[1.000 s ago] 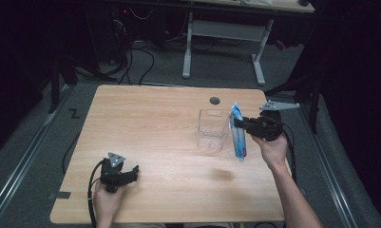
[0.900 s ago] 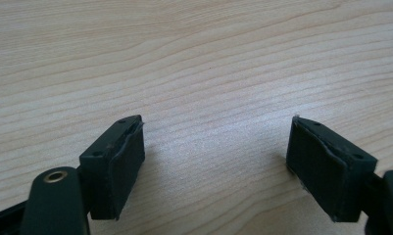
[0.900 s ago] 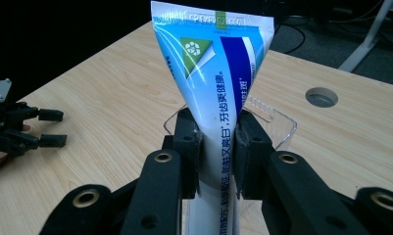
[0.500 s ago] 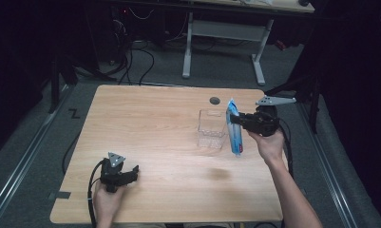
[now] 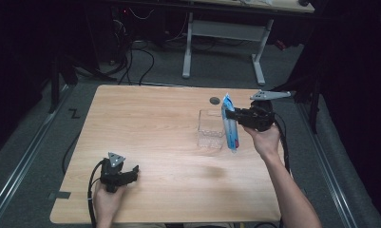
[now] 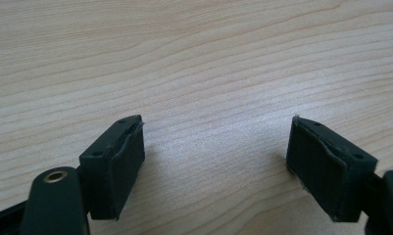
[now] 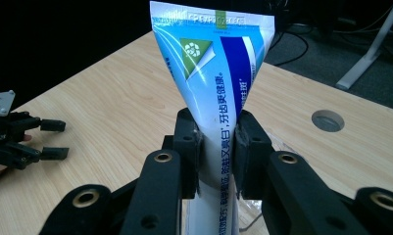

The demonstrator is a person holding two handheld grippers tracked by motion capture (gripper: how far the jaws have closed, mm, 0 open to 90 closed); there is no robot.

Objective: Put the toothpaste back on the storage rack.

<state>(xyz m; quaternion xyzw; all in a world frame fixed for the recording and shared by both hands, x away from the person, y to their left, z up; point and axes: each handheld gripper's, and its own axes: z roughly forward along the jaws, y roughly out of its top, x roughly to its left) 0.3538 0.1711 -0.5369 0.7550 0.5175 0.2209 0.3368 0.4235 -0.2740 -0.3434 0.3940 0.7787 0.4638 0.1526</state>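
The right gripper (image 7: 217, 147) has its jaws clamped on a blue-and-white toothpaste tube (image 7: 213, 73) above the wooden table (image 7: 110, 112).

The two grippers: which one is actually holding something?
The right gripper, beside the clear box: its jaws pinch a blue-and-white toothpaste tube. The left gripper rests open over bare table.

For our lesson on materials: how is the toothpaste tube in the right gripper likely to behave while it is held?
The tube is probably soft: its body narrows where the right gripper pinches it. Its glossy skin may be slippery, so it could slide. It hangs long below the jaws beside the clear box, so it may swing or bend.
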